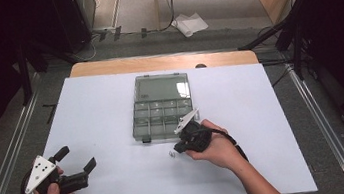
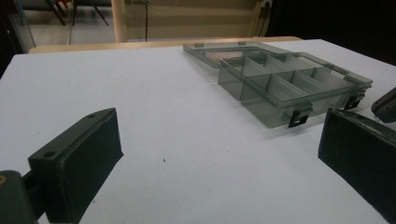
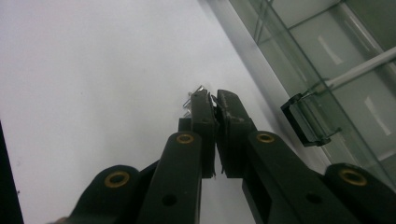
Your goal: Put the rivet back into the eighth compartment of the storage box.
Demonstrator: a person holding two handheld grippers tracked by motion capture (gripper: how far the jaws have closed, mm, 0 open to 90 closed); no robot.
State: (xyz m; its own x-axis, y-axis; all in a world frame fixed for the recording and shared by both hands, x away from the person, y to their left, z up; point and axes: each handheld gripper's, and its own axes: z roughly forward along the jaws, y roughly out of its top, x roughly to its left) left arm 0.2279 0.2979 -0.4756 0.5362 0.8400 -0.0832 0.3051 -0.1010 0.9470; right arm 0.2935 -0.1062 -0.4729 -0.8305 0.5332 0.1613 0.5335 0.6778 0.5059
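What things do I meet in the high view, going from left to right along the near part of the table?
Left tongs, open → small clear piece on the white table → right tongs, shut.

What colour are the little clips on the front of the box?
Black clips, on the see-through grey box; clearest in the left gripper view.

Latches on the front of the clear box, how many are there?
2: both black latches sit on the box's near edge, one by the left corner, one further right.
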